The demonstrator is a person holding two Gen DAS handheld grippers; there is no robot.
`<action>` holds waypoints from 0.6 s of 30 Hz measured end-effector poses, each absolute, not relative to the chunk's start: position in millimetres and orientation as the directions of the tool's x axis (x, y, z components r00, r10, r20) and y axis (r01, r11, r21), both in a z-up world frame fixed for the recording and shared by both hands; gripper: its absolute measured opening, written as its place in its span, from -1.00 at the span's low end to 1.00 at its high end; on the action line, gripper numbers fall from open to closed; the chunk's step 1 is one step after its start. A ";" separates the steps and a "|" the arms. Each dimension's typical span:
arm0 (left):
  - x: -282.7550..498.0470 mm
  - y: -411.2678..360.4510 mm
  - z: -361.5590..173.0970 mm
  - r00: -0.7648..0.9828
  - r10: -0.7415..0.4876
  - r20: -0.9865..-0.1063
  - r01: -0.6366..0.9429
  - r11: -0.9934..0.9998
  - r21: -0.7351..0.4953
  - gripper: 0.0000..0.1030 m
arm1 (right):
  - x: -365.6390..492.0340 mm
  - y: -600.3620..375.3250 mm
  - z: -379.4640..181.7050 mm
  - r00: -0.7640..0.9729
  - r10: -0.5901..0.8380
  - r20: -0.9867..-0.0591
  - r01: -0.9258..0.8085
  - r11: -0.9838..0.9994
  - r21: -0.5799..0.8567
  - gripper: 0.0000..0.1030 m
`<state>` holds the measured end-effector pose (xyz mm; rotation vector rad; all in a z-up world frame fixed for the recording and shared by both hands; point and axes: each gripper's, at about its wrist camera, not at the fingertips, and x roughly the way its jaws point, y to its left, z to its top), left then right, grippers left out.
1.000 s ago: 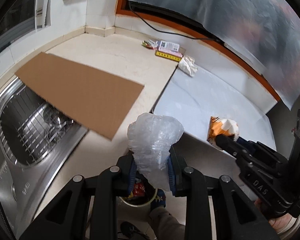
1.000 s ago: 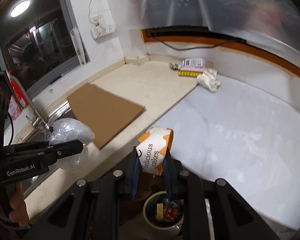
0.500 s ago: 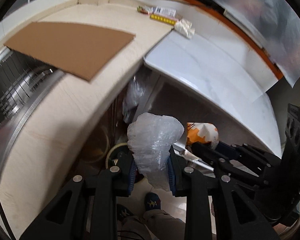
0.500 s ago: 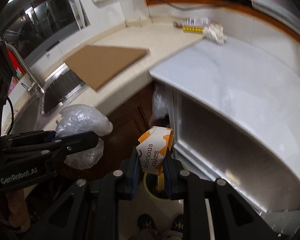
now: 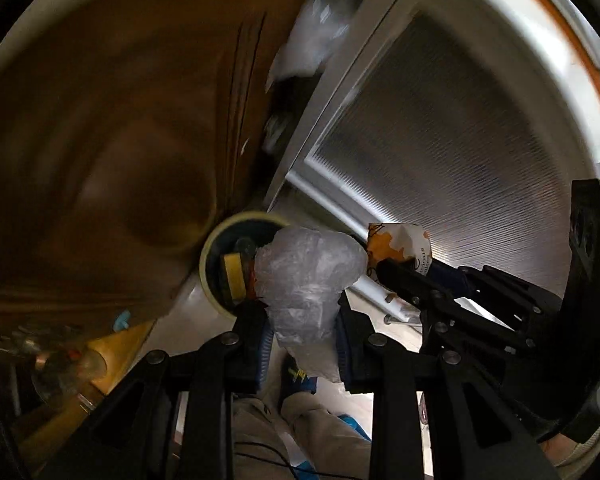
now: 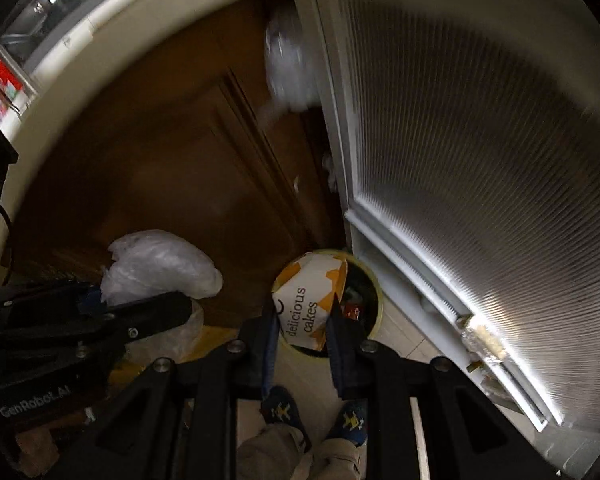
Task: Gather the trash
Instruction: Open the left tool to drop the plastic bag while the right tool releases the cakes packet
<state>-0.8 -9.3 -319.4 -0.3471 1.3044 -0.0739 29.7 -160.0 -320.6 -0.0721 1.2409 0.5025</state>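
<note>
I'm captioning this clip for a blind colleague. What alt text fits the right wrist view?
The right gripper clamps a crumpled white-and-orange "delicious cakes" paper wrapper above a round pale-yellow trash bin on the floor. Beside it, the left gripper holds a clear crumpled plastic bag.

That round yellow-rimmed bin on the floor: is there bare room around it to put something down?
Bare pale floor lies between the round yellow-rimmed bin and the white ribbed cabinet door. The brown wooden cupboard side is crowded; the bin already holds wrappers.
</note>
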 end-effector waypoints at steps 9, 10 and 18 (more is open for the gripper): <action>16.0 -3.8 -420.5 0.220 -0.220 -0.950 -0.236 0.933 -0.271 -0.51 | 44.2 -162.9 -422.0 0.145 0.309 -0.940 -0.425 0.878 0.223 -0.58; 19.2 -3.8 -430.1 0.219 -0.217 -0.951 -0.239 0.933 -0.268 -0.51 | 47.7 -163.3 -430.6 0.136 0.311 -0.941 -0.426 0.876 0.228 -0.58; 43.3 -4.4 -485.3 0.194 -0.232 -0.953 -0.231 0.934 -0.274 -0.46 | 64.0 -158.1 -481.4 0.105 0.316 -0.943 -0.417 0.875 0.247 -0.54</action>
